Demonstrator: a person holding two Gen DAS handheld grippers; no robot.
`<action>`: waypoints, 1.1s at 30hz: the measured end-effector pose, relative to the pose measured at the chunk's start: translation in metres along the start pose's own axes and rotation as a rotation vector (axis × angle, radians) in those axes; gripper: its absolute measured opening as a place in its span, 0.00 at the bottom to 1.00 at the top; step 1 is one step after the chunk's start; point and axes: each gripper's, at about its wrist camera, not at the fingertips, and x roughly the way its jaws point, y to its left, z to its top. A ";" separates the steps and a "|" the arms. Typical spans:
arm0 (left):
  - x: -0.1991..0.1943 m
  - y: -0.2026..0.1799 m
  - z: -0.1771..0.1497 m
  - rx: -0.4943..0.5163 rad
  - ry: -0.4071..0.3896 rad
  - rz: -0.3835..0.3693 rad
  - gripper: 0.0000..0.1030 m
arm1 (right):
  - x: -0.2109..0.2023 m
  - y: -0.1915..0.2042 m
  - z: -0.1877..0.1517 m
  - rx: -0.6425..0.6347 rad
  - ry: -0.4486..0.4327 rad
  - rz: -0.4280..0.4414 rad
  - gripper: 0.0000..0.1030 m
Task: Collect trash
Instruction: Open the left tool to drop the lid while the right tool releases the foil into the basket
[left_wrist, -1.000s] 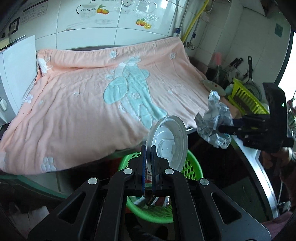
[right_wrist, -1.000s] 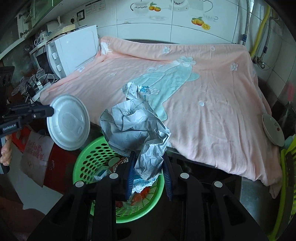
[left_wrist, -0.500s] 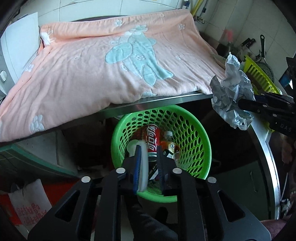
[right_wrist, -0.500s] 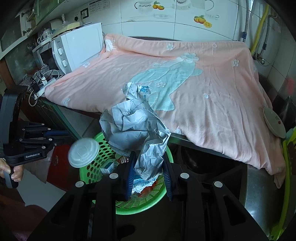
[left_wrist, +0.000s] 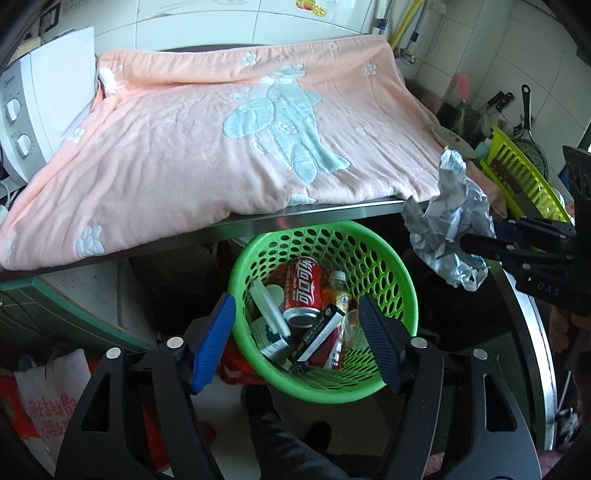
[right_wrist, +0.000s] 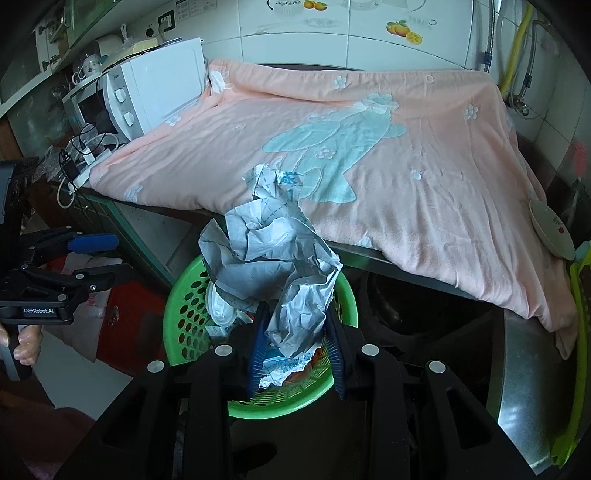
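two claws over the green basket (left_wrist: 400, 291): your left claw (left_wrist: 297, 341) just sprang wide, empty; right claw (right_wrist: 297, 345) pinches crumpled paper (right_wrist: 273, 254). release w/o centring & it may catch the rim, spill onto the floor.

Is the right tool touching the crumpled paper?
Touching. The right wrist view shows the right tool with both pads pressed on the crumpled paper, above the green basket.

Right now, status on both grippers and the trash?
Left gripper open, jaws just opened, empty, over green basket. Right gripper shut on crumpled paper above basket. Nothing blocking.
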 end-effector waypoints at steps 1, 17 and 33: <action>-0.002 0.000 0.000 0.002 -0.008 0.010 0.69 | 0.001 0.001 0.000 0.000 0.000 0.001 0.28; -0.038 0.000 0.015 0.021 -0.163 0.151 0.90 | 0.006 0.006 0.001 0.026 0.004 0.002 0.28; -0.057 -0.004 0.022 0.012 -0.257 0.222 0.95 | 0.003 0.013 0.001 0.071 -0.027 0.021 0.47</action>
